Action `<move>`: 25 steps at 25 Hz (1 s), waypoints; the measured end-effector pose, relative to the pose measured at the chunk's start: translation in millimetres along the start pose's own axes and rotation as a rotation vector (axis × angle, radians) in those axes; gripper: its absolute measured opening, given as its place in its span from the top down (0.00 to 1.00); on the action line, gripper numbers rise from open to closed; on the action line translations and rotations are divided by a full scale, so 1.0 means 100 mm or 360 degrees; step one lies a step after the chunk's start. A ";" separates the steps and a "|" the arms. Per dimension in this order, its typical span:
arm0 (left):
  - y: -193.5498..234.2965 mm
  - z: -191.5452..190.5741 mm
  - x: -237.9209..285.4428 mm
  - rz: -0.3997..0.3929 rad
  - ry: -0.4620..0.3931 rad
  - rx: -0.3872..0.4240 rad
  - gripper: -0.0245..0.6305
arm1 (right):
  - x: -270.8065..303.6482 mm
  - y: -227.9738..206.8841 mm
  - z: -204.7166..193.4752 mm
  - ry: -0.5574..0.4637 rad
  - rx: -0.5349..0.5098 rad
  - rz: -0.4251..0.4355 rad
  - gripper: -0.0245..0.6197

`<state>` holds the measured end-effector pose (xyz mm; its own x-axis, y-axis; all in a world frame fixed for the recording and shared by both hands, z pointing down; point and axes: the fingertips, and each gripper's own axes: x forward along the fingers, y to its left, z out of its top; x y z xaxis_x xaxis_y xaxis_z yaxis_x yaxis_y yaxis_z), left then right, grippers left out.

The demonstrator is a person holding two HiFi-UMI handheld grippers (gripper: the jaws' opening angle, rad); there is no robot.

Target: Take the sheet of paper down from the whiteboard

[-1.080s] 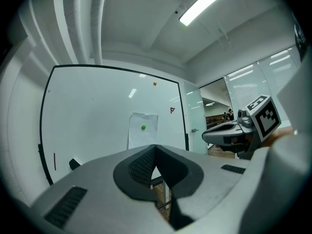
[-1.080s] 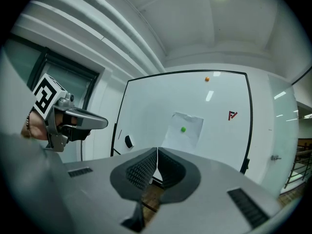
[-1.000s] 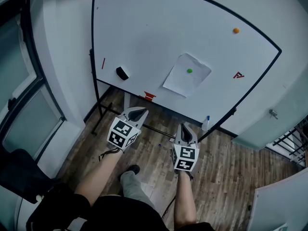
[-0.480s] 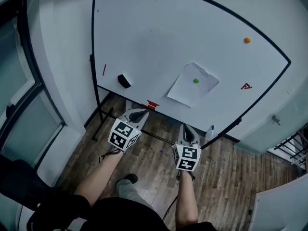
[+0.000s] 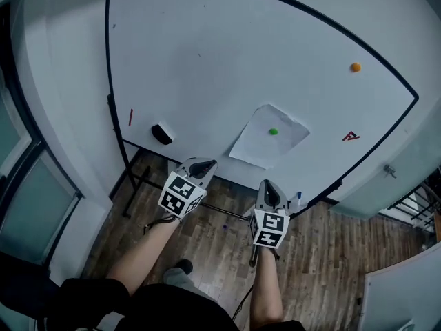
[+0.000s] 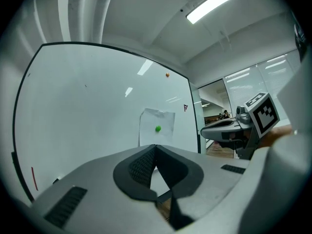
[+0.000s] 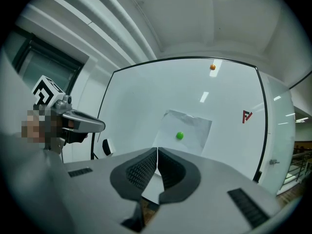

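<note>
A white sheet of paper [image 5: 269, 143] hangs tilted on the whiteboard [image 5: 227, 61], pinned by a green magnet [image 5: 273, 131]. The same sheet [image 6: 157, 126] [image 7: 183, 130] with its magnet [image 6: 158, 128] [image 7: 180, 136] shows ahead in both gripper views. My left gripper [image 5: 200, 165] is shut and empty, held short of the board, below and left of the paper. My right gripper [image 5: 267, 190] is shut and empty too, just below the paper's lower edge and apart from it. Their jaws [image 6: 155, 147] [image 7: 157, 152] meet with nothing between.
An orange magnet [image 5: 355, 67] sits at the board's upper right, a red mark [image 5: 351, 136] right of the paper, a black eraser [image 5: 162, 134] and a red line [image 5: 130, 116] at the left. The board's stand [image 5: 131, 171] rests on wooden floor [image 5: 331, 254]; a blue-capped bottle [image 5: 297, 200] stands near it.
Both grippers and the view have moved closer to the whiteboard; the paper now appears larger and nearer the grippers. Both stay shut.
</note>
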<state>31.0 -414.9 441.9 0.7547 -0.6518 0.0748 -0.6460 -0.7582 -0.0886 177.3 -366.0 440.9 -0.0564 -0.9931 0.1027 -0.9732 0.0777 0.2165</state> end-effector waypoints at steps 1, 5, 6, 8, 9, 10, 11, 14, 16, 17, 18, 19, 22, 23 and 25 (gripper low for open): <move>0.03 0.02 0.08 -0.0013 0.0000 0.0009 0.93 | 0.07 -0.04 0.00 0.0000 0.0004 -0.0011 0.92; 0.17 0.12 0.38 -0.0049 -0.0014 0.0047 0.93 | 0.33 -0.18 0.04 -0.0012 0.0031 -0.0053 0.92; 0.21 0.14 0.45 -0.0057 -0.0018 0.0054 0.93 | 0.39 -0.22 0.05 -0.0017 0.0039 -0.0060 0.92; 0.25 0.20 0.60 -0.0077 -0.0021 0.0071 0.93 | 0.53 -0.30 0.08 -0.0029 0.0050 -0.0074 0.92; 0.27 0.22 0.68 -0.0090 -0.0022 0.0081 0.93 | 0.59 -0.35 0.09 -0.0036 0.0056 -0.0083 0.93; 0.28 0.25 0.76 -0.0105 -0.0023 0.0093 0.93 | 0.65 -0.39 0.11 -0.0040 0.0064 -0.0091 0.92; 0.30 0.28 0.83 -0.0119 -0.0025 0.0105 0.93 | 0.71 -0.43 0.12 -0.0044 0.0073 -0.0100 0.92; 0.36 0.36 1.03 -0.0152 -0.0038 0.0127 0.93 | 0.88 -0.55 0.18 -0.0060 0.0079 -0.0124 0.93; 0.41 0.40 1.14 -0.0165 -0.0045 0.0134 0.93 | 0.97 -0.62 0.19 -0.0065 0.0085 -0.0139 0.92; 0.43 0.41 1.19 -0.0172 -0.0047 0.0139 0.93 | 1.01 -0.65 0.19 -0.0066 0.0093 -0.0147 0.92; 0.45 0.42 1.25 -0.0179 -0.0049 0.0144 0.93 | 1.05 -0.67 0.19 -0.0067 0.0102 -0.0153 0.92; 0.47 0.43 1.30 -0.0186 -0.0051 0.0151 0.93 | 1.09 -0.69 0.18 -0.0068 0.0109 -0.0158 0.92; 0.50 0.47 1.44 -0.0205 -0.0063 0.0168 0.93 | 1.18 -0.74 0.17 -0.0067 0.0105 -0.0167 0.93; 0.50 0.48 1.47 -0.0209 -0.0065 0.0170 0.93 | 1.20 -0.75 0.17 -0.0065 0.0100 -0.0167 0.93; 0.53 0.48 1.53 -0.0212 -0.0066 0.0169 0.93 | 1.26 -0.76 0.17 -0.0065 0.0092 -0.0167 0.92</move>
<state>118.4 -553.9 401.4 0.8383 -0.5427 0.0521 -0.5259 -0.8302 -0.1851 240.6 -498.3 420.6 0.0387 -0.9983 0.0427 -0.9854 -0.0310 0.1675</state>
